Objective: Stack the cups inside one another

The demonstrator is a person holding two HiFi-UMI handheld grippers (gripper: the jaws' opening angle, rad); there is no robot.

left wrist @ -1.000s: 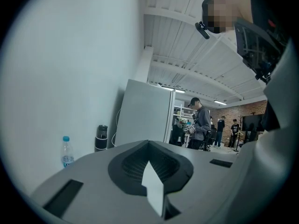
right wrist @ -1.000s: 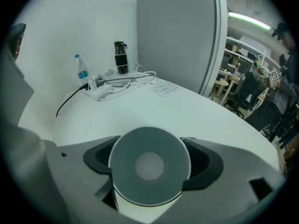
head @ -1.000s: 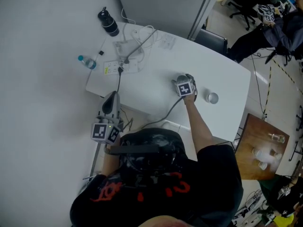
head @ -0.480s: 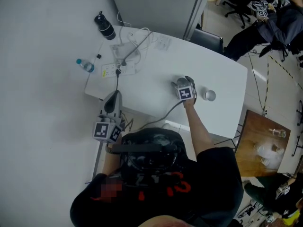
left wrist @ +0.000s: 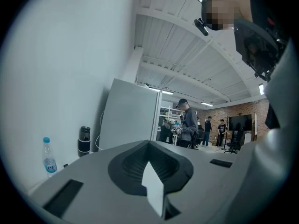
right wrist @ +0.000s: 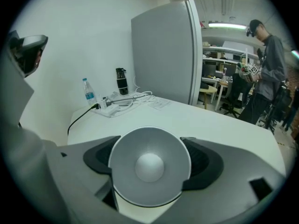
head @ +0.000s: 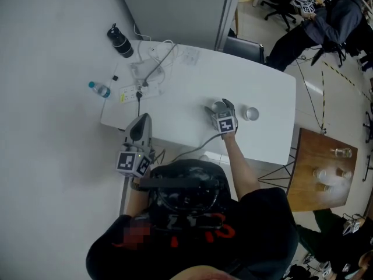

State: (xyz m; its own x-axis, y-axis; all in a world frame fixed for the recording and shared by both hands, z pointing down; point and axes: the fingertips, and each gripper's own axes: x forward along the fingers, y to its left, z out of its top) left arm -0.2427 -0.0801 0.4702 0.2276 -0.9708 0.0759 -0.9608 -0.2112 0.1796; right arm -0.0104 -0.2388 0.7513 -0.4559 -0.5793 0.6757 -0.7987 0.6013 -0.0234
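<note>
In the head view my right gripper (head: 221, 111) is over the middle of the white table (head: 175, 109), shut on a silver cup (head: 220, 105). The right gripper view looks straight into that cup (right wrist: 149, 171): its open mouth faces the camera and a dark pad presses it from each side of the gripper (right wrist: 152, 158). A second silver cup (head: 251, 114) stands upright on the table just right of the held one, apart from it. My left gripper (head: 140, 127) hangs off the table's near left edge, pointing level, with its jaws (left wrist: 149, 171) together and nothing in them.
A black bottle (head: 119, 41), a water bottle (head: 98, 89) and a power strip with cables (head: 141, 86) lie at the table's far left. A dark chair (head: 245, 47) stands behind the table. A wooden side table (head: 309, 156) with clear cups is at the right. People stand beyond.
My right gripper has risen a little with the cup and edged closer to the standing cup. The left gripper has drifted slightly. The head camera has shifted.
</note>
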